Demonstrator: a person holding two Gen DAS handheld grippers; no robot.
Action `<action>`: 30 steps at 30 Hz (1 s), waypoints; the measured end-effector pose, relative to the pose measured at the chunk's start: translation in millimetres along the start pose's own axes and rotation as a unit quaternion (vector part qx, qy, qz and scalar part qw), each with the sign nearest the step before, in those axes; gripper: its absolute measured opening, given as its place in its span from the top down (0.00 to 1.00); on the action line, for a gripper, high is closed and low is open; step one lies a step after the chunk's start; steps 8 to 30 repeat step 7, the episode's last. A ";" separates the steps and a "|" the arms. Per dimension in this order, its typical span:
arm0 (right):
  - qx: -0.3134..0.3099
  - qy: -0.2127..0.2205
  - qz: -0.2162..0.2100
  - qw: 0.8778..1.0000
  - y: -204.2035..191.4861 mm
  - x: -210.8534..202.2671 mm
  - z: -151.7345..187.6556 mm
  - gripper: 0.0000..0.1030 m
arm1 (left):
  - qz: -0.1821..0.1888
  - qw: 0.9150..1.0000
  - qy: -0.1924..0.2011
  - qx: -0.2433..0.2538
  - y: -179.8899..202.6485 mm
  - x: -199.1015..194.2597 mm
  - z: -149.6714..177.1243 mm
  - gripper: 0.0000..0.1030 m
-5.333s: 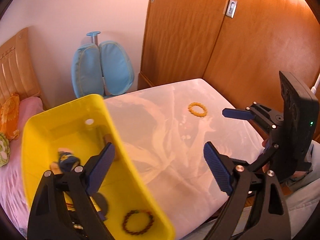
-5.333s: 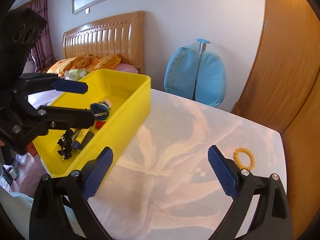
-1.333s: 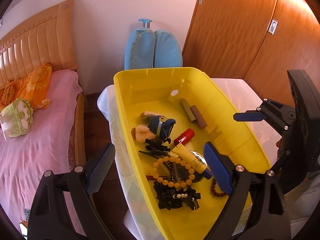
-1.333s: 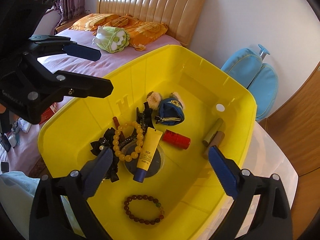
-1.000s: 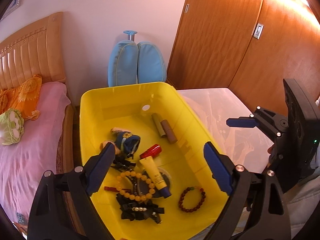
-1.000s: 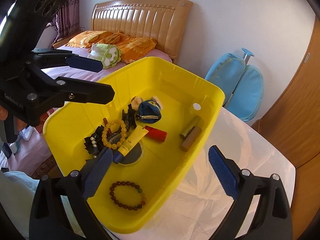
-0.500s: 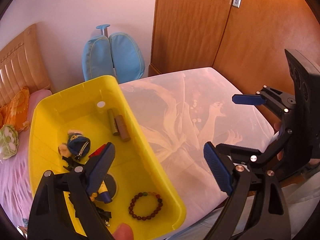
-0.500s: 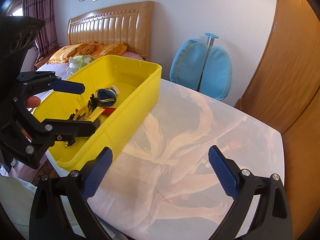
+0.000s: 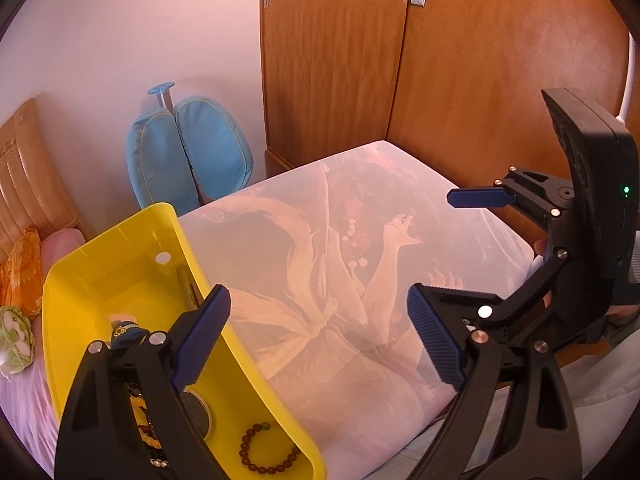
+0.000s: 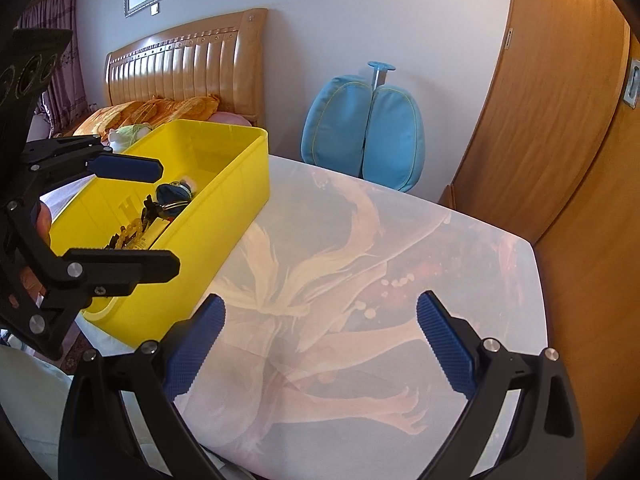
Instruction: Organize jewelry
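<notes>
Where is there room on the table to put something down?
Most of the table is bare: the whole patterned top between the yellow bin and the wooden wardrobe. The bin's floor is crowded with beads and trinkets, and it fills the table's left end.

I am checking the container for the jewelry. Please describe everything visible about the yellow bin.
The yellow bin is an open rectangular tub of smooth, plastic-looking material, with a round hole in one end wall. It stands upright at the edge of the printed table, beside the bed. Inside lie a dark bead bracelet, yellow beads and other small items. Neither claw touches it.

Warm daylight (fisheye-bent, dark-cornered edges)
</notes>
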State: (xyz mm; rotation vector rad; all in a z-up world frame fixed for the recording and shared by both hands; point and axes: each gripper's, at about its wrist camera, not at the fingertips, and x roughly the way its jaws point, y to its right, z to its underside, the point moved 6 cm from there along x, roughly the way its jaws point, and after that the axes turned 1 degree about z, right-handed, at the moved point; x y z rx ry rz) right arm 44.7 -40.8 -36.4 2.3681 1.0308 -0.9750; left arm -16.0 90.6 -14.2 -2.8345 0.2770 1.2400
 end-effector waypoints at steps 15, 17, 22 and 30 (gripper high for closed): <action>0.016 -0.008 0.005 1.000 -19.8 11.5 -7.6 0.05 | -0.004 1.000 -0.013 0.011 -28.5 -8.5 9.0 0.15; 0.016 -0.008 0.005 1.000 -19.8 11.5 -7.6 0.05 | -0.004 1.000 -0.013 0.011 -28.5 -8.5 9.0 0.15; 0.016 -0.008 0.005 1.000 -19.8 11.5 -7.6 0.05 | -0.004 1.000 -0.013 0.011 -28.5 -8.5 9.0 0.15; 0.016 -0.008 0.005 1.000 -19.8 11.5 -7.6 0.05 | -0.004 1.000 -0.013 0.011 -28.5 -8.5 9.0 0.15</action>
